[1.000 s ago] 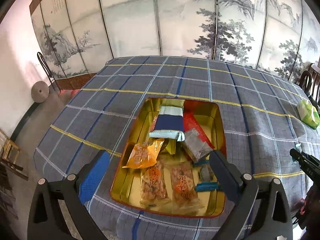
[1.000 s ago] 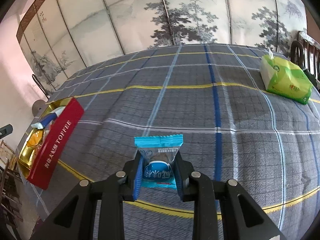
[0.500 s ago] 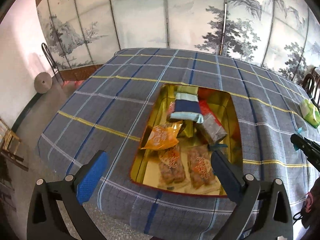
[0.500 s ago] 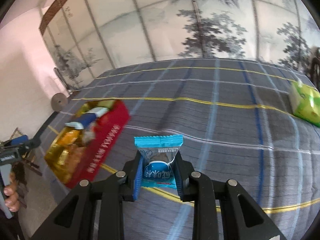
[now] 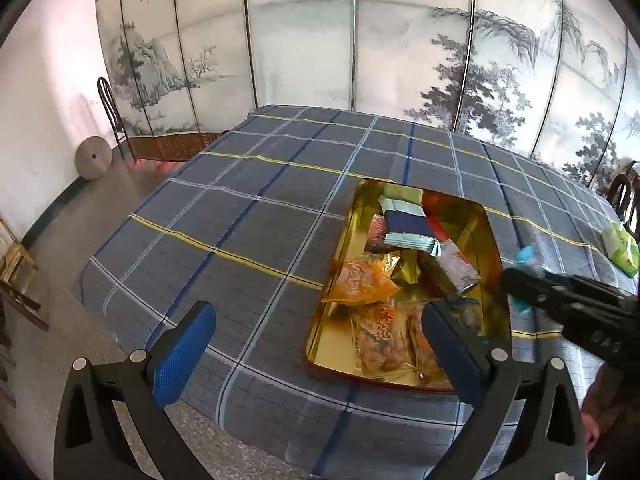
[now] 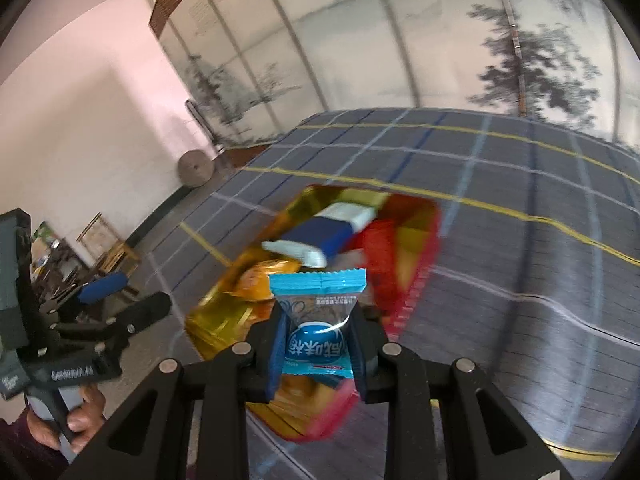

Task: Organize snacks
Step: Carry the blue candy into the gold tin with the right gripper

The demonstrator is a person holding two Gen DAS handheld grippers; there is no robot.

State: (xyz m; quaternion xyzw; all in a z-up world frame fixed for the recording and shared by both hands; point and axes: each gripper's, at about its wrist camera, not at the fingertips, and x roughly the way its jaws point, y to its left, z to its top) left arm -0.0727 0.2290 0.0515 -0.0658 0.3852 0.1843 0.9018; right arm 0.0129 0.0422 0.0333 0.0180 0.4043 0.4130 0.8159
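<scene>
A small blue candy packet (image 6: 318,334) is pinched between the blue pads of the right claw (image 6: 316,346), gripped low on its body so that the crimped top edge stands free above the pads. It is held in the air over the near end of the gold tin (image 6: 224,316), not yet inside it; from that height it can, by the look of it, be let go straight down among the other snacks. In the left wrist view the same packet (image 5: 526,256) shows at the tip of the right claw (image 5: 520,280), just right of the tin's (image 5: 348,240) right wall.

The tin rests on the checked cloth of the counter (image 5: 248,216), toward its near edge, and already holds an orange packet (image 5: 360,280), two clear bags (image 5: 380,340) of brown snacks and a navy and white bar (image 5: 408,226); loose snacks are evidently being gathered there.

The left claw (image 5: 316,344) is spread wide and holds nothing. It is kept at the near left of the tin, probably to leave the drop clear. A green packet (image 5: 620,246) lies at the far right of the counter, well apart from the tin, and is likely to be fetched later.
</scene>
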